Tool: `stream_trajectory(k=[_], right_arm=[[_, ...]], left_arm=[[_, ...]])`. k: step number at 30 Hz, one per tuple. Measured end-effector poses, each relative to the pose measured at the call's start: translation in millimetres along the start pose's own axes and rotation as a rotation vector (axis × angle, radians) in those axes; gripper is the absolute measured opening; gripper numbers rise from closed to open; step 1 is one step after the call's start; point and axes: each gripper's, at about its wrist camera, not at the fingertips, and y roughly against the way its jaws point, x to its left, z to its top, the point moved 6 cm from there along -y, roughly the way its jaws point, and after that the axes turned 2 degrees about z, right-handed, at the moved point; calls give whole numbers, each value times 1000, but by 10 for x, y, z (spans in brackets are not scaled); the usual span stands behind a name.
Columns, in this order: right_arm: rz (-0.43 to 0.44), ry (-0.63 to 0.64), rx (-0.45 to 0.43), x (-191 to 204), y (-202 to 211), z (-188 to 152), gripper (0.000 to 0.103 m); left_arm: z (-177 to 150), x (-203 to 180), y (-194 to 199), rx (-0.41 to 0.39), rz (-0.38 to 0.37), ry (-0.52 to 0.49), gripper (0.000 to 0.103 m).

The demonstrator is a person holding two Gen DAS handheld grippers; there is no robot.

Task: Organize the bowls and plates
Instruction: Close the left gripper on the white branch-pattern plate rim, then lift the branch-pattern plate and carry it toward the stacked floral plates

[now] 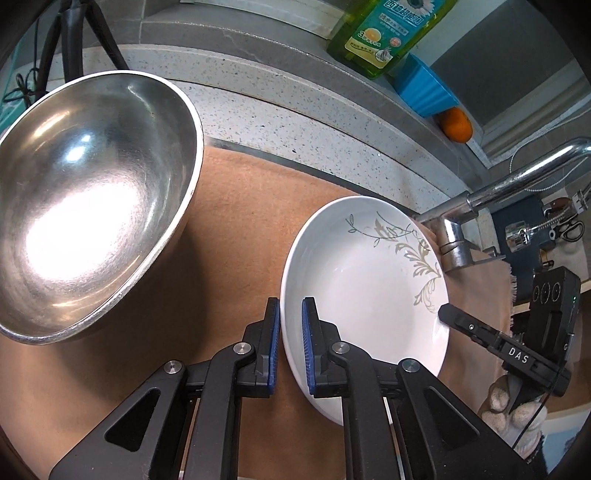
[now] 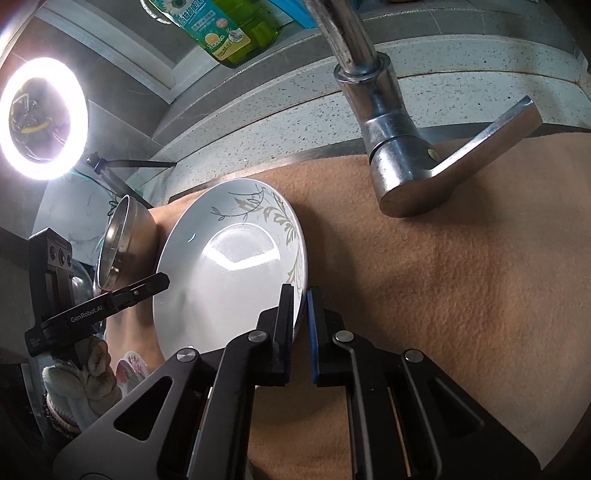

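Note:
A white plate (image 1: 362, 273) with a grey leaf pattern is over the brown cloth (image 1: 240, 229). My left gripper (image 1: 291, 306) is shut on the plate's left rim, one blue pad on each side of the rim. In the right wrist view, my right gripper (image 2: 300, 291) is shut on the opposite rim of the same plate (image 2: 229, 266). The right gripper (image 1: 445, 312) also shows at the plate's far edge in the left wrist view, and the left gripper (image 2: 162, 282) shows across the plate in the right wrist view. A large steel bowl (image 1: 92, 192) stands to the left of the plate.
A chrome faucet (image 2: 391, 147) rises close behind the plate at the speckled counter edge. On the ledge are a green detergent bottle (image 1: 388, 33), a blue box (image 1: 424, 85) and an orange (image 1: 458, 125). A ring light (image 2: 44, 118) glows at the left. Gloved hands (image 1: 513, 413) hold the grippers.

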Motion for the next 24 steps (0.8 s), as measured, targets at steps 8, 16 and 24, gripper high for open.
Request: stream_trajectory(k=[8, 16, 24], right_arm=[[0, -14, -10, 20, 36, -15, 7], [12, -16, -42, 166, 217, -20, 7], [23, -3, -70, 384, 438, -108, 7]], left_arm=[[10, -21, 64, -13, -1, -18, 10], [48, -57, 303, -52, -18, -41, 10], [-35, -48, 599, -80, -45, -68, 10]])
